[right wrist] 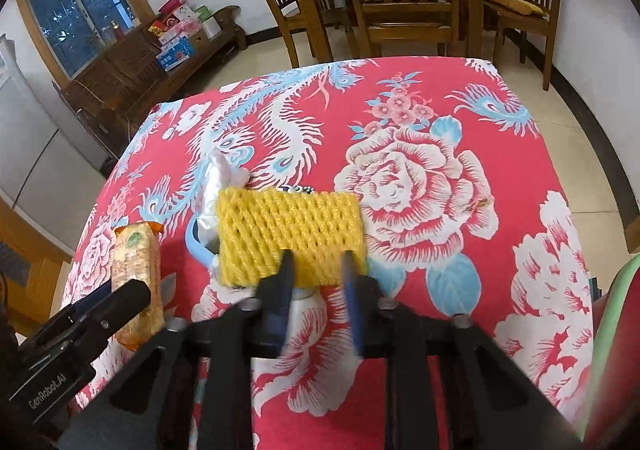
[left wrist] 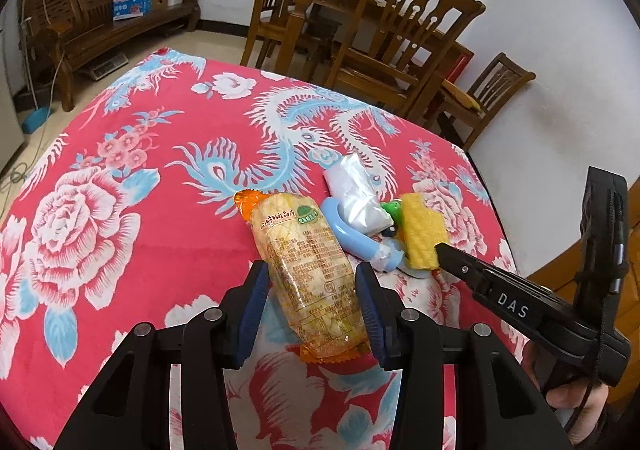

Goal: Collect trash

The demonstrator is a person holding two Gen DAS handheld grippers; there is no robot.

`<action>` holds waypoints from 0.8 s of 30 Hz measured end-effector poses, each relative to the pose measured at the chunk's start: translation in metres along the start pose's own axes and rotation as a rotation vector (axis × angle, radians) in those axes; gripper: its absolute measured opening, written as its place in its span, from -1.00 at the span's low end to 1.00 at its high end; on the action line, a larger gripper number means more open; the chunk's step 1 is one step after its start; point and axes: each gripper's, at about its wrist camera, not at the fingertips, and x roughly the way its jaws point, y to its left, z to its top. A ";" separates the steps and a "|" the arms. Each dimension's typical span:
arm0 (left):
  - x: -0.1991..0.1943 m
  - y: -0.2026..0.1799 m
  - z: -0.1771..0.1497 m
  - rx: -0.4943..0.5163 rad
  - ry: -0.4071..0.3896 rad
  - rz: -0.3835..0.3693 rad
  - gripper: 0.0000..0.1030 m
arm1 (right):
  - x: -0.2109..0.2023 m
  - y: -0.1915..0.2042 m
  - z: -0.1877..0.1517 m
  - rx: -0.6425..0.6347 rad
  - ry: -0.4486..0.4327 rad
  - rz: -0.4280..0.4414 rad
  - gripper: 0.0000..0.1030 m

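Trash bunched mid-desk on the red flowered cloth (left wrist: pixel 120 177): snack packet (left wrist: pixel 308 262) nearest on the left, blue ring (left wrist: pixel 340 226) and crumpled white wrapper (left wrist: pixel 356 193) just behind it, yellow foam net (right wrist: pixel 288 234) on the right, touching the wrapper pile

Left gripper (left wrist: pixel 316 290) jaws apart, straddling the near half of the snack packet; pads look just beside its edges, cannot tell if pressing, so read as not yet clamped

Right gripper (right wrist: pixel 316 270) jaws narrow, at the near edge of the yellow foam net, some blur there; seem to pinch the net's edge, likely clamped on it

Handling guess: foam net very light, soft, springy, squashes flat under the pads, so needs a deep bite across the near edge rather than a corner nip, else slips out. Snack packet light, glossy film, slippery and crinkly, contents probably brittle; best taken across the middle of its width with gentle squeeze, not by the sealed orange end. Wrapper flimsy, may drag along with the net. Blue ring stiff, easy by its rim

No bin visible in either view
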 end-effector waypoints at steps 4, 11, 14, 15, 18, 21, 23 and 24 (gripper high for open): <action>-0.004 -0.002 -0.001 0.005 -0.006 -0.003 -0.11 | -0.004 0.000 -0.002 0.000 -0.011 0.004 -0.96; -0.013 -0.007 -0.002 0.012 -0.020 -0.006 -0.11 | -0.033 -0.007 -0.006 0.026 -0.072 0.032 -0.96; -0.017 -0.012 -0.002 0.021 -0.025 -0.010 -0.11 | -0.050 -0.012 -0.009 0.032 -0.104 0.040 -0.96; -0.019 -0.013 -0.002 0.025 -0.026 -0.012 -0.11 | -0.056 -0.013 -0.010 0.033 -0.114 0.041 -0.96; -0.023 -0.020 -0.003 0.037 -0.030 -0.026 -0.11 | -0.075 -0.018 -0.016 0.043 -0.145 0.046 -0.96; -0.030 -0.028 -0.004 0.051 -0.036 -0.036 -0.11 | -0.091 -0.024 -0.021 0.049 -0.171 0.048 -0.96; -0.033 -0.032 -0.004 0.060 -0.039 -0.047 -0.11 | -0.101 -0.027 -0.025 0.054 -0.186 0.046 -0.96; -0.035 -0.035 -0.004 0.065 -0.039 -0.055 -0.11 | -0.106 -0.029 -0.027 0.057 -0.193 0.046 -0.96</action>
